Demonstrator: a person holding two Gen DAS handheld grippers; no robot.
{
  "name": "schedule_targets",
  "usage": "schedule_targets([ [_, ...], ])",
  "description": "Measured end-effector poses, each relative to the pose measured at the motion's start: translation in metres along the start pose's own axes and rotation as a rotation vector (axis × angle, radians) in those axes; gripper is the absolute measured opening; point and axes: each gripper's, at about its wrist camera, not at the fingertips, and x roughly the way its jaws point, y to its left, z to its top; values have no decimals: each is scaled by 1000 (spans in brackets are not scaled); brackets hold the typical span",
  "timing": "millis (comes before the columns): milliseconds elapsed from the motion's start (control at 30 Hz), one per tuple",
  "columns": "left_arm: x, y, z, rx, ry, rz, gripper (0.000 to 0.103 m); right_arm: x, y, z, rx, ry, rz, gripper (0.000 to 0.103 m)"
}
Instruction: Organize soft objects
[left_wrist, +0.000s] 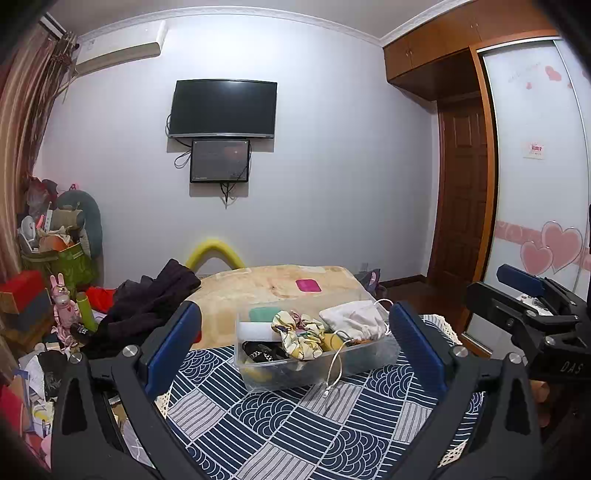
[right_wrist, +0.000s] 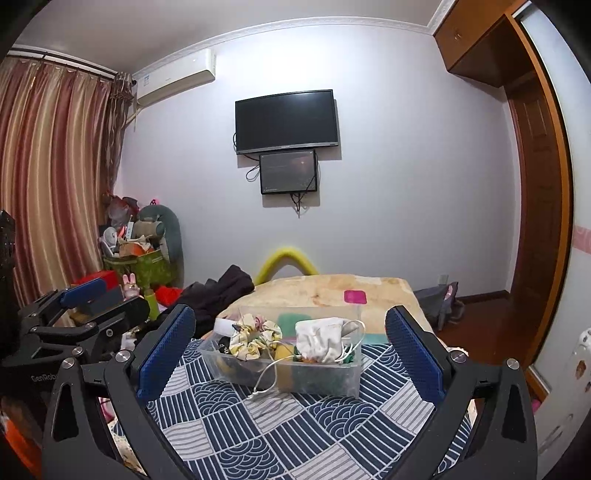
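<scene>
1. Left gripper (left_wrist: 295, 328): jaws spread wide, blue pads on either side of the lower centre of the left wrist view, nothing held.
2. Right gripper (right_wrist: 290, 332): jaws spread wide in the lower centre of the right wrist view, nothing held. Also visible at the right edge of the left wrist view.
3. Clear plastic bin (left_wrist: 373, 360): resting on the patterned blue-and-white cloth (left_wrist: 280, 417), centre of both views, framed between each gripper's pads and apart from them.
4. Bin contents:
   - floral scrunchie (left_wrist: 301, 334), draped over the front rim, centre of the bin;
   - white drawstring pouch (left_wrist: 352, 319), right portion of the bin, just beside the scrunchie;
   - white roll (left_wrist: 256, 330), left portion;
   - teal item (left_wrist: 264, 314), rear left, type not determinable;
   - black item (left_wrist: 264, 352), front left, type not determinable.
5. White cable (left_wrist: 334, 369): hanging from the bin over its front wall, end lying on the cloth.
6. Pink square item (left_wrist: 308, 285): on the beige blanket (left_wrist: 258, 284), behind the bin, well apart from it.
7. Dark clothing pile (left_wrist: 147, 302): left of the blanket, middle left of the frame.
8. Wall-mounted television (left_wrist: 222, 109): upper centre, smaller screen directly below it.
</scene>
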Motion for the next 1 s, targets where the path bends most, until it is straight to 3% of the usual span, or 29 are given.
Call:
schedule_targets([
  [1000, -8, -8, 2, -4, -17, -35, 103, -5, 1, 3, 6, -1, -3, 103],
])
